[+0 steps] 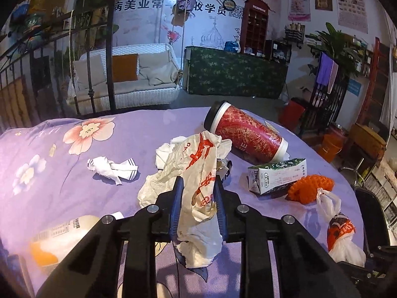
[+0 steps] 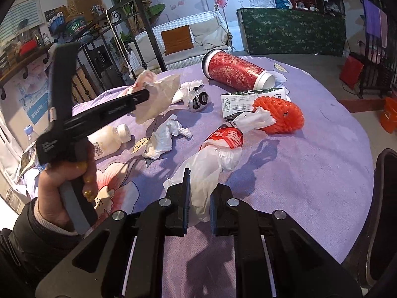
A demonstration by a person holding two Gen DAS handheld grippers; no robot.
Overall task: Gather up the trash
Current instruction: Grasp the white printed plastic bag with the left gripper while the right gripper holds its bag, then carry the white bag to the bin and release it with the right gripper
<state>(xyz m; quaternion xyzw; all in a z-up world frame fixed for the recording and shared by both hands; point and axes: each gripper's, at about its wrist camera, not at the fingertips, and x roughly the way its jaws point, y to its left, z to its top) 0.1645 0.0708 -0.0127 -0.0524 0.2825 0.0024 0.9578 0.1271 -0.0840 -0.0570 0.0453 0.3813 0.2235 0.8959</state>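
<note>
My left gripper point(image 1: 198, 182) is shut on a crumpled paper wrapper point(image 1: 198, 154) with red print, lifted a little off the purple floral tablecloth point(image 1: 74, 186). The right wrist view shows the same gripper point(image 2: 146, 93) in a person's hand point(image 2: 67, 173), with the wrapper point(image 2: 161, 96) hanging from its tips. My right gripper point(image 2: 203, 186) is shut on the tail of a white plastic bag point(image 2: 223, 141) with an orange-red printed part; the bag's body lies on the cloth. It also shows in the left wrist view as a knotted bag point(image 1: 340, 231) at the table's right edge.
On the cloth lie a red cup point(image 2: 233, 70) on its side, a milk carton point(image 2: 238, 101), an orange foam net point(image 2: 280, 114), crumpled white tissue point(image 2: 163, 136), a pale bottle point(image 2: 109, 139) and a small crushed pack point(image 2: 198, 99). A dark curved rim point(image 2: 382, 211) stands at the right.
</note>
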